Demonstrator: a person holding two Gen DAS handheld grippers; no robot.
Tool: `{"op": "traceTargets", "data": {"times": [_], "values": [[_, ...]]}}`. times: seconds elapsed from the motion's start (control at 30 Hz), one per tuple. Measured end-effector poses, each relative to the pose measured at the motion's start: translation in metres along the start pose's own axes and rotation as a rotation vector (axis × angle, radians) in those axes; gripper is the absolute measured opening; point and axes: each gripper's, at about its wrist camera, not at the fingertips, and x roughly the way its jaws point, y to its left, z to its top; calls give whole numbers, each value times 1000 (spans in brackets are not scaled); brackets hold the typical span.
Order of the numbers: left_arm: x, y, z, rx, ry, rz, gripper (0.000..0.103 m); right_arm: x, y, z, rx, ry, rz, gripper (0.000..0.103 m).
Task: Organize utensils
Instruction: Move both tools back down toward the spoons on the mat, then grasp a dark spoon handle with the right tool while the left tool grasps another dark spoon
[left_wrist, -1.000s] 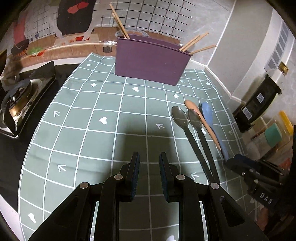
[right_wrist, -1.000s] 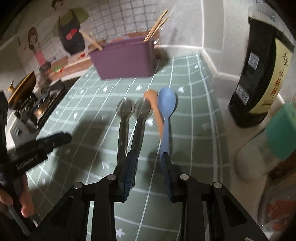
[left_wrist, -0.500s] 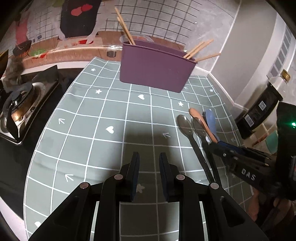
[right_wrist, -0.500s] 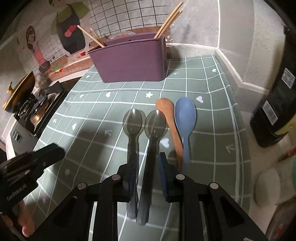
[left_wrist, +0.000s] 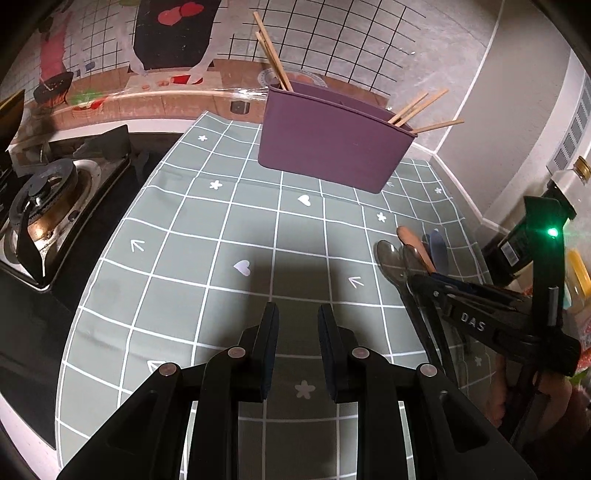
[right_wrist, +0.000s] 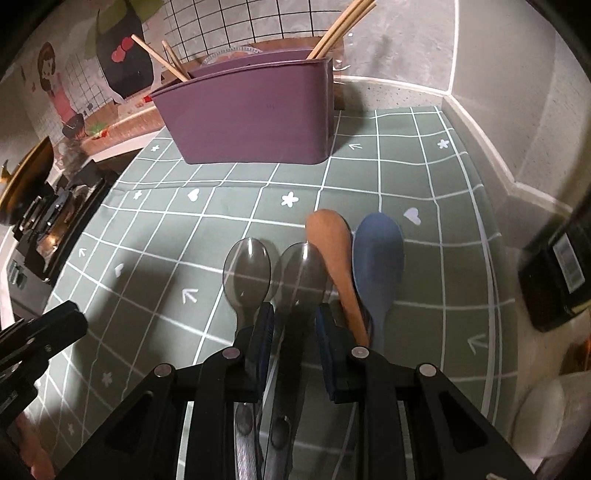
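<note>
Four spoons lie side by side on the green grid mat: two dark see-through spoons, a wooden spoon and a blue spoon. My right gripper is low over them. Its jaws straddle the handle of the second dark spoon with a gap on each side, so it is open. The purple holder stands behind, with chopsticks in both ends. My left gripper hangs open over bare mat, left of the spoons, with nothing between its fingers.
A gas stove borders the mat's left side. On the right counter edge stand a dark bottle and other jars. The wall corner runs just behind the holder. A hand carries the right gripper.
My right gripper has shifted left from the blue spoon's handle to the second dark spoon's handle and come lower. The left gripper has barely moved.
</note>
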Motion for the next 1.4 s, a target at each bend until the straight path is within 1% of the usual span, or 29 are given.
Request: {"op": "traceTargets", "data": {"times": [0.07, 0.1, 0.13, 0.2, 0.27, 0.3, 0.37, 0.43, 0.53, 0.63, 0.8, 0.9, 1.13, 1.4], "values": [[2, -3, 1, 10, 2, 5, 25, 4, 3, 3, -18, -4, -31, 23], [3, -5, 1, 18, 0, 6, 29, 5, 5, 4, -29, -6, -48, 23], [5, -8, 1, 29, -3, 9, 30, 6, 6, 4, -38, -8, -60, 24], [8, -12, 2, 39, 7, 9, 34, 8, 8, 5, -57, -10, -71, 28], [13, -16, 2, 51, 31, 9, 34, 9, 11, 6, -73, -9, -72, 33], [15, -18, 2, 59, 37, 8, 35, 10, 13, 7, -81, -8, -77, 34], [16, -21, 3, 60, 36, -1, 37, 12, 14, 9, -89, -8, -79, 34], [17, -21, 3, 47, 39, -20, 40, 12, 14, 10, -89, -10, -77, 27], [19, -24, 5, 25, 50, -52, 41, 6, 11, 9, -87, -33, -80, 27], [27, -33, 6, 12, 78, -94, 41, -9, 4, 7, -60, -79, -84, 27], [41, -59, 8, 34, 95, -109, 41, -39, -10, 0, -7, -141, -89, 27], [51, -71, 10, 37, 103, -101, 41, -58, -18, -4, 23, -174, -86, 27], [77, -91, 18, 18, 118, -30, 40, -88, -31, -10, 65, -233, -79, 27], [92, -107, 26, 52, 94, 60, 40, -102, -42, -13, 96, -265, -80, 27]]}}
